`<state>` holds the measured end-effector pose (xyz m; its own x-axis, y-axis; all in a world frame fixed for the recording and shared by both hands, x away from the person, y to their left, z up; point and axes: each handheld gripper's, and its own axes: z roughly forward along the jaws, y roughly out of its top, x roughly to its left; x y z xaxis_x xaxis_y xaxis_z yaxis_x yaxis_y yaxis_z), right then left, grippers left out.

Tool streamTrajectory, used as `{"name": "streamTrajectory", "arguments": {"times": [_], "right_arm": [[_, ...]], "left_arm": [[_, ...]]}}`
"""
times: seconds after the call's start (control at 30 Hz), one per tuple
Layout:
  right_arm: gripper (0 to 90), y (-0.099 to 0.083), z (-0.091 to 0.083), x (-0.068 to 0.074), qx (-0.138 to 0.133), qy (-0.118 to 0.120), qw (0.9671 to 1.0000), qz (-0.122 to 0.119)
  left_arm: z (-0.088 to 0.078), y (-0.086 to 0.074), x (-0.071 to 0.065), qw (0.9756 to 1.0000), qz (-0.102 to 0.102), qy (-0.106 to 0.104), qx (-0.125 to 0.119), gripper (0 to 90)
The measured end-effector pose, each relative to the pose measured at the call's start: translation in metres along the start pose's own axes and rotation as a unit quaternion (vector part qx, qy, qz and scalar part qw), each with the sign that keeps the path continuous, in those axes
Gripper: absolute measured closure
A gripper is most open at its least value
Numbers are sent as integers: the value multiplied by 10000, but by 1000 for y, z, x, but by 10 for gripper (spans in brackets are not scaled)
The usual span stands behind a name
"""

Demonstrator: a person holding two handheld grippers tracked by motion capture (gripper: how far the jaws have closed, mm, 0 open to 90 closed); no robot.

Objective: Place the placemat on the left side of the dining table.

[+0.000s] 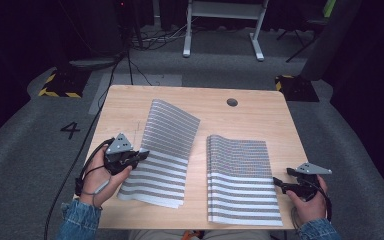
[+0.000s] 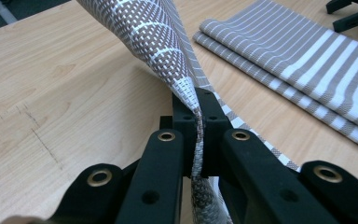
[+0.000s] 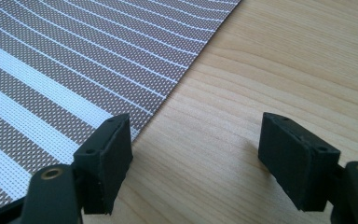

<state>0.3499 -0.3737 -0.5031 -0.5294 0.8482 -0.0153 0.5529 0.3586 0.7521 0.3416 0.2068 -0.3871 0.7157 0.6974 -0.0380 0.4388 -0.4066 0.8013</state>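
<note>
Two grey-and-white striped woven placemats lie on the wooden table (image 1: 260, 117). The left placemat (image 1: 166, 150) is partly lifted, its far half raised off the table. My left gripper (image 1: 141, 155) is shut on the left edge of this placemat (image 2: 168, 42), which is pinched between the black pads (image 2: 186, 116). The right placemat (image 1: 240, 177) lies folded and flat, and it also shows at the far right of the left gripper view (image 2: 307, 60). My right gripper (image 1: 280, 184) rests beside its right edge, jaws open over bare wood, with the placemat (image 3: 74, 65) just left of its left pad (image 3: 107, 161).
A round cable hole (image 1: 232, 102) sits near the table's far edge. Beyond the table are grey carpet, a white desk frame (image 1: 225, 25), cables and yellow-black marked bases (image 1: 60, 85).
</note>
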Motion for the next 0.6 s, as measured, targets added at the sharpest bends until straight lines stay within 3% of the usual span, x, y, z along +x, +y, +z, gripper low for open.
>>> {"name": "streamTrajectory", "arguments": {"times": [0.23, 0.3, 0.37, 0.4, 0.43, 0.47, 0.53, 0.6], "right_arm": [[259, 0, 0, 0, 0, -1, 10000, 0], [259, 0, 0, 0, -1, -1, 10000, 0], [259, 0, 0, 0, -2, 0, 10000, -2], [259, 0, 0, 0, -1, -2, 10000, -4], [259, 0, 0, 0, -2, -1, 10000, -3], [259, 0, 0, 0, -1, -2, 10000, -2], [259, 0, 0, 0, -2, -1, 10000, -3], [259, 0, 0, 0, -3, -1, 10000, -4]], "left_arm": [[13, -7, 20, 9992, -339, -222, 46, 878], [17, -11, 27, 9987, -463, -179, 68, 822], [23, -15, 33, 9983, -499, 123, 259, 632], [26, -18, 36, 9970, -481, 440, 427, 508], [27, -20, 39, 9936, -496, 774, 649, 421], [28, -23, 42, 9892, -525, 1047, 880, 388], [27, -27, 47, 9829, -626, 1410, 1007, 358], [26, -29, 49, 9794, -817, 1565, 983, 357]]}}
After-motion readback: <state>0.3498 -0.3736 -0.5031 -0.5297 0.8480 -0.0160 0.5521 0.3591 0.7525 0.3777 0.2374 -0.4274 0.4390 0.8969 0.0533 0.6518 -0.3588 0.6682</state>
